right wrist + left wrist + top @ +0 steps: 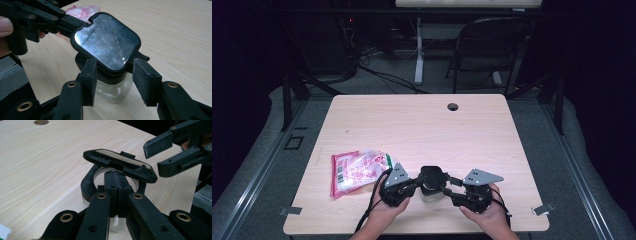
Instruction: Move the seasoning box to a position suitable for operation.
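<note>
Left claw (pixel 115 182) pinching jar rim, lid (pixel 107 41) glossy, tilted

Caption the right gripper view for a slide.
Open right gripper flanks a glass jar whose black-framed lid tilts up, the left gripper shut at its far rim.
</note>
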The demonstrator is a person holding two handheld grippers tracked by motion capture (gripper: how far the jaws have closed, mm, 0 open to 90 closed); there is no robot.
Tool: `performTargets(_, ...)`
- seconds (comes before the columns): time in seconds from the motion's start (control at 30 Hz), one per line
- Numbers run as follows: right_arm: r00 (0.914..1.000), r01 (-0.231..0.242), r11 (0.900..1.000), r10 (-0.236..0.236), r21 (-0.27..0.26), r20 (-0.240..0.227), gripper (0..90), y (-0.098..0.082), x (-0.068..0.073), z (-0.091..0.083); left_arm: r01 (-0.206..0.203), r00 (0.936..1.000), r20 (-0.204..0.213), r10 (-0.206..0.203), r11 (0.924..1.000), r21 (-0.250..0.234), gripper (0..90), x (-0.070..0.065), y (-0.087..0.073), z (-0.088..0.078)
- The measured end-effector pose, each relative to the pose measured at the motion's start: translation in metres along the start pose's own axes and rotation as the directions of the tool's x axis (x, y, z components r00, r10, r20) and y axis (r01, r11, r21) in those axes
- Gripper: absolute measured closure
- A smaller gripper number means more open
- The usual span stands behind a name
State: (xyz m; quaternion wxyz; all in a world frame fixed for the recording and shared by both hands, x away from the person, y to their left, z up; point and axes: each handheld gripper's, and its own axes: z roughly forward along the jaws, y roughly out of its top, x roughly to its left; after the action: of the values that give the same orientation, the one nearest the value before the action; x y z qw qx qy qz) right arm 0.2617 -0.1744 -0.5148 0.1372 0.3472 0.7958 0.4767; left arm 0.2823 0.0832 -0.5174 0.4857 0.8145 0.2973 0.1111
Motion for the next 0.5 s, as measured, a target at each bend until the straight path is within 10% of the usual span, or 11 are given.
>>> performTargets(0.5, 0.9897, 0.112, 0.994, -0.111, 0.003, 0.090, 45.2, -0.001, 0.015, 0.013, -0.003, 1.0000, -0.001, 0.003, 1.0000, -0.008, 90.0, 0.000, 0.005, 0.002)
